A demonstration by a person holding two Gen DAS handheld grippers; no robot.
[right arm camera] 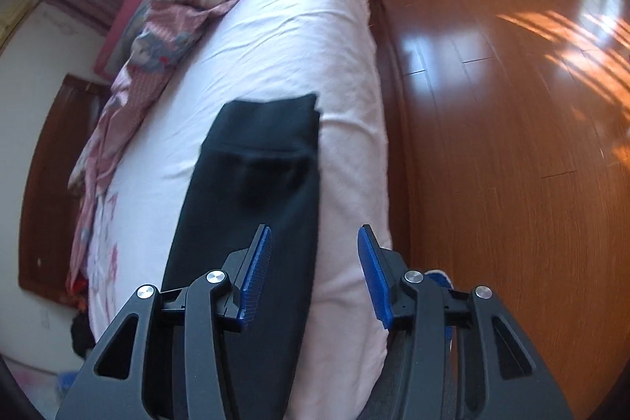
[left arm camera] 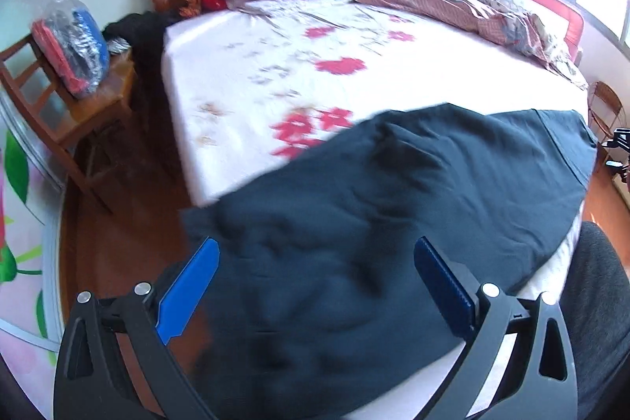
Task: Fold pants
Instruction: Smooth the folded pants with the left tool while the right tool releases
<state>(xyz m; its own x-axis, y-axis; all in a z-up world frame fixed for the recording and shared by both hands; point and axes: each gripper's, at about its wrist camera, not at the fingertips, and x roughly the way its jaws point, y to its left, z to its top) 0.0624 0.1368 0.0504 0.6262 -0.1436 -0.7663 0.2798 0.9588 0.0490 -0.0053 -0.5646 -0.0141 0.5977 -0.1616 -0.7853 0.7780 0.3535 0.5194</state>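
Now both grippers hover released over the pants (right arm camera: 252, 207).
Long axis runs ahead of the right gripper (right arm camera: 315, 243); the left gripper (left arm camera: 315, 254) holds nothing.

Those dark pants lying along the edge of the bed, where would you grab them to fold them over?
I'd probably take the pants at the waistband end, coming in from the bed's floor-side edge. That end lies flat with a straight, thick hem near the mattress edge, easy to pinch. Both the right tool and the left tool are open, holding nothing.
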